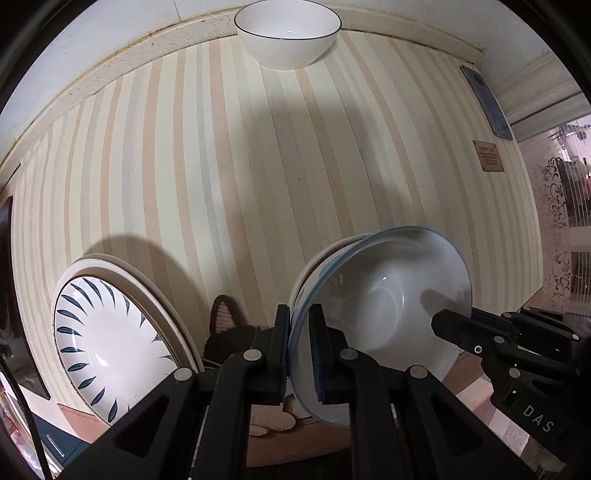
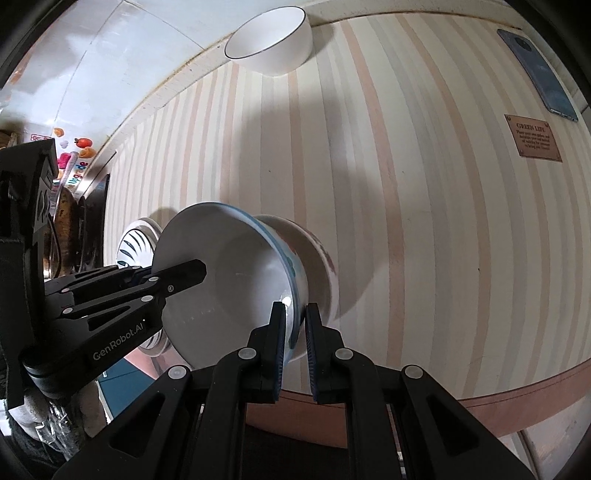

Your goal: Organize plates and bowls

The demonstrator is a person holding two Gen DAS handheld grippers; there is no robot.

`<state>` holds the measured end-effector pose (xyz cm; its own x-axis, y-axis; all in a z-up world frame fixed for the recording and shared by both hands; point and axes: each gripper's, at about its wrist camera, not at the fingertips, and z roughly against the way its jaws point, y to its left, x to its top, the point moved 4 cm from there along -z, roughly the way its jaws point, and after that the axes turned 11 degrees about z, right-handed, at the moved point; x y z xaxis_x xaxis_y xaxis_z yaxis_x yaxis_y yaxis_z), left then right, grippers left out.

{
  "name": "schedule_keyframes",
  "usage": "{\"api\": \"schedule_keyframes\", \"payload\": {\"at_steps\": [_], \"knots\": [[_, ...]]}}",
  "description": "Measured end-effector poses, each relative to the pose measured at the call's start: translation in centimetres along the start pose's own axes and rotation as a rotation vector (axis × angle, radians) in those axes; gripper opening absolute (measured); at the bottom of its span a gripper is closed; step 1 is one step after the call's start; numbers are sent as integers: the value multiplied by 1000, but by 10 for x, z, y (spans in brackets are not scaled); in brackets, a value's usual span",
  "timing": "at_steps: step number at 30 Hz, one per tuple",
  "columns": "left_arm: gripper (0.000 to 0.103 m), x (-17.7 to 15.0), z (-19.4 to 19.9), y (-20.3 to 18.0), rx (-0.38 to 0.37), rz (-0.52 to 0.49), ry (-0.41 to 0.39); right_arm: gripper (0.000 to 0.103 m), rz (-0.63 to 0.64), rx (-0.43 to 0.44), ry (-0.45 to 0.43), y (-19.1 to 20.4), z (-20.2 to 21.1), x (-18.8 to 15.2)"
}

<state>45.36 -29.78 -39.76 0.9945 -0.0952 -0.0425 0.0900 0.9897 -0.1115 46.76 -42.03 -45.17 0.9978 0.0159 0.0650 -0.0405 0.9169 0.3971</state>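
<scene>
A white bowl with a blue rim [image 1: 391, 295] sits nested in another bowl [image 2: 321, 258] on the striped tablecloth [image 1: 221, 166]. My left gripper [image 1: 300, 321] is shut on its left rim. My right gripper [image 2: 295, 314] is shut on its right rim; the bowl shows in the right wrist view [image 2: 229, 266]. A plate with blue leaf marks [image 1: 107, 343] lies on top of another plate at the front left. A white bowl with a thin dark rim [image 1: 288, 33] stands at the far edge, also in the right wrist view [image 2: 273, 44].
A blue phone [image 1: 487, 103] and a small brown sign [image 1: 488, 156] lie at the far right of the table. A black woven object [image 1: 225, 325] sits between the plates and the bowls. The wall borders the table's far side.
</scene>
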Motion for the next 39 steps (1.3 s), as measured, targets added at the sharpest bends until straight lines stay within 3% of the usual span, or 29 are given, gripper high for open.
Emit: {"api": "schedule_keyframes", "payload": {"at_steps": [16, 22, 26, 29, 31, 35, 39], "knots": [[9, 1, -10, -2, 11, -16, 22, 12, -39, 7, 46, -13, -14, 5], [9, 7, 21, 8, -50, 18, 0, 12, -56, 50, 43, -15, 2, 12], [15, 49, 58, 20, -83, 80, -79, 12, -71, 91, -27, -16, 33, 32], [18, 99, 65, 32, -70, 126, -133, 16, -72, 110, -79, -20, 47, 63], [18, 131, 60, 41, -71, 159, -137, 33, -78, 94, -111, -26, 49, 93], [18, 194, 35, 48, -83, 207, -125, 34, -73, 54, -163, -38, 35, 165], [18, 229, 7, 48, -64, 220, -103, 34, -59, 17, -174, -44, 13, 225]]}}
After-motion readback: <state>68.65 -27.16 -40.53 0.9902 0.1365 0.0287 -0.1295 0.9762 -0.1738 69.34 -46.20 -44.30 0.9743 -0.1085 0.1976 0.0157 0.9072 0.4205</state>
